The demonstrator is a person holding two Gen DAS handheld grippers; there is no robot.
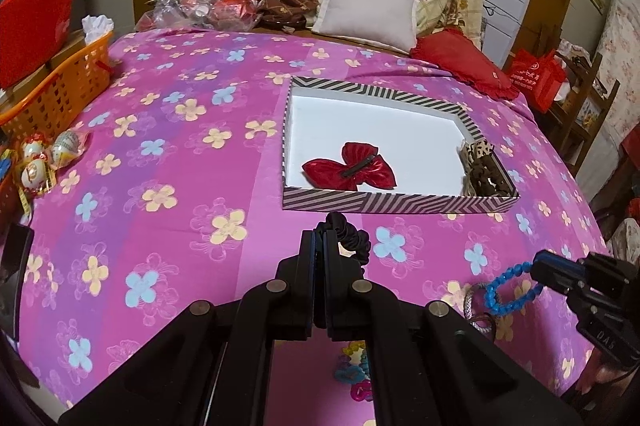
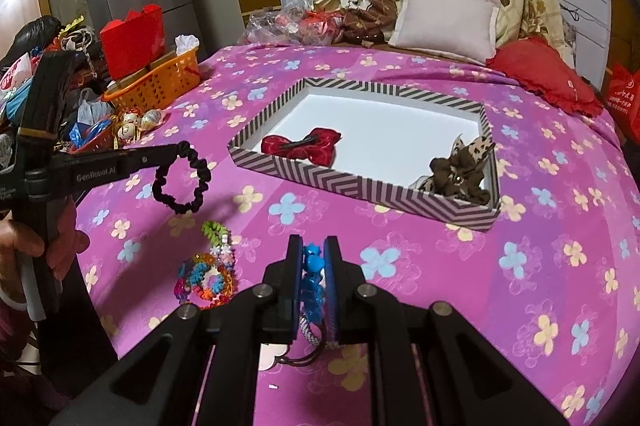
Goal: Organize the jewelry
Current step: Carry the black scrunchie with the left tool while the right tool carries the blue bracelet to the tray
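A striped box lies on the pink flowered bedspread. In it are a red bow clip and a brown leopard-print bow. My left gripper is shut on a black scrunchie, held above the bed just short of the box. My right gripper is shut on a blue bead bracelet, lifted off the bed. A pile of colourful hair ties lies on the bed below.
An orange basket and small wrapped ornaments sit at the bed's left edge. A white cushion and red cushion lie beyond the box. A grey braided band lies near the blue bracelet.
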